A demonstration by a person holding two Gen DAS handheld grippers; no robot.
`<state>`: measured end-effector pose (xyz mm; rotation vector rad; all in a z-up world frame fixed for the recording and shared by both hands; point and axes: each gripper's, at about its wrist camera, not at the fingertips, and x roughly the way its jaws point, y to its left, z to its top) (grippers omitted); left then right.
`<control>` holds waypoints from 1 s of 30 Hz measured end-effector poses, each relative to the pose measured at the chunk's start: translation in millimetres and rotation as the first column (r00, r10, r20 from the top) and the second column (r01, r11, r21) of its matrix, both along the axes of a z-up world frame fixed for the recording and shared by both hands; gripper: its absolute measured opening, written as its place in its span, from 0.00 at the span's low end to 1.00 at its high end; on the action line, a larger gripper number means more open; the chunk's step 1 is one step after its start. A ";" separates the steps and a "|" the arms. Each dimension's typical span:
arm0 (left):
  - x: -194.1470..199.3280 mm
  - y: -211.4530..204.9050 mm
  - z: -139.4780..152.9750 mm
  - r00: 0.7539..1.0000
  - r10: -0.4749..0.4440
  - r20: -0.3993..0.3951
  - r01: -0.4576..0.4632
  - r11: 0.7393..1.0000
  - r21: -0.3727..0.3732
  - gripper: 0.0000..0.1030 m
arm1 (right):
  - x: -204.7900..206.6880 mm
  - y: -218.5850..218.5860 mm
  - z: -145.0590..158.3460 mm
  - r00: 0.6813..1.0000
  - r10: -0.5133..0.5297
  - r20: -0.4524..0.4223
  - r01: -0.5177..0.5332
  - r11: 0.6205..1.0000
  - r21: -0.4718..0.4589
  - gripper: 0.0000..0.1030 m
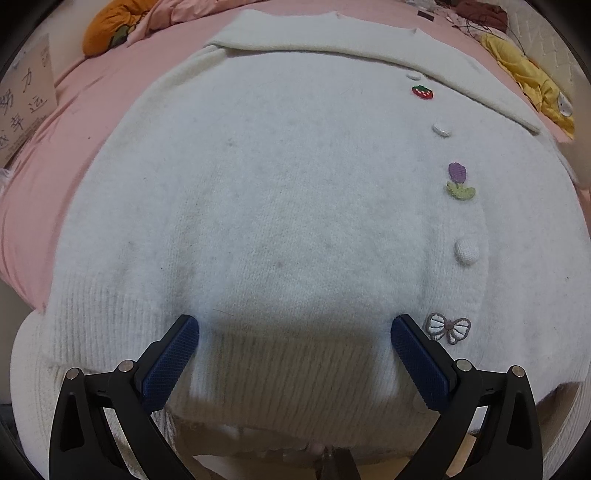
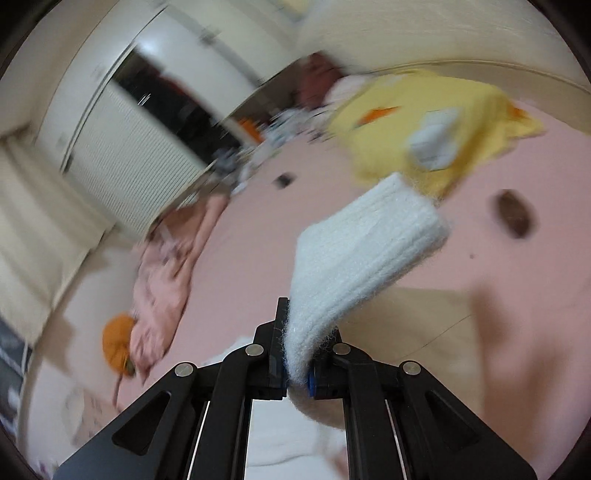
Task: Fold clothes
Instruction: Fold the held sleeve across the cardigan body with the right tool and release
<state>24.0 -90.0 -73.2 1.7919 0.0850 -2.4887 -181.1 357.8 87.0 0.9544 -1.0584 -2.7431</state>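
A white knit cardigan (image 1: 280, 192) lies flat on the pink bed sheet (image 1: 110, 85), collar at the far end, with fabric buttons and strawberry, tulip and bow patches down its right side. My left gripper (image 1: 294, 328) hovers open over the ribbed hem, its blue pads apart and holding nothing. In the right wrist view my right gripper (image 2: 300, 354) is shut on a ribbed white cuff (image 2: 362, 247) of the cardigan's sleeve, which is lifted above the bed and sticks out past the fingers. That view is blurred by motion.
A yellow garment (image 1: 532, 81) lies at the far right of the bed, seen also as yellow garment (image 2: 432, 125). An orange plush (image 1: 107, 29) and crumpled pink bedding (image 2: 166, 273) sit at the far left. A cardboard sign (image 1: 26, 107) stands beside the bed. A wardrobe (image 2: 122, 140) lines the wall.
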 end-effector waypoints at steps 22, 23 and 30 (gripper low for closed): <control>12.2 -27.0 -4.5 0.999 -0.028 -0.046 0.032 0.997 0.070 1.00 | -27.4 -407.3 -143.7 0.874 0.395 0.284 -0.470 0.836 0.283 0.07; 12.3 -28.2 -4.8 0.998 -0.030 -0.048 0.033 0.997 0.072 1.00 | -27.7 -411.7 -142.2 0.872 0.402 0.279 -0.475 0.831 0.289 0.07; 14.9 -33.8 -4.1 0.998 -0.035 -0.056 0.040 0.996 0.082 1.00 | -41.7 -449.7 -143.3 0.868 0.410 0.281 -0.488 0.807 0.331 0.07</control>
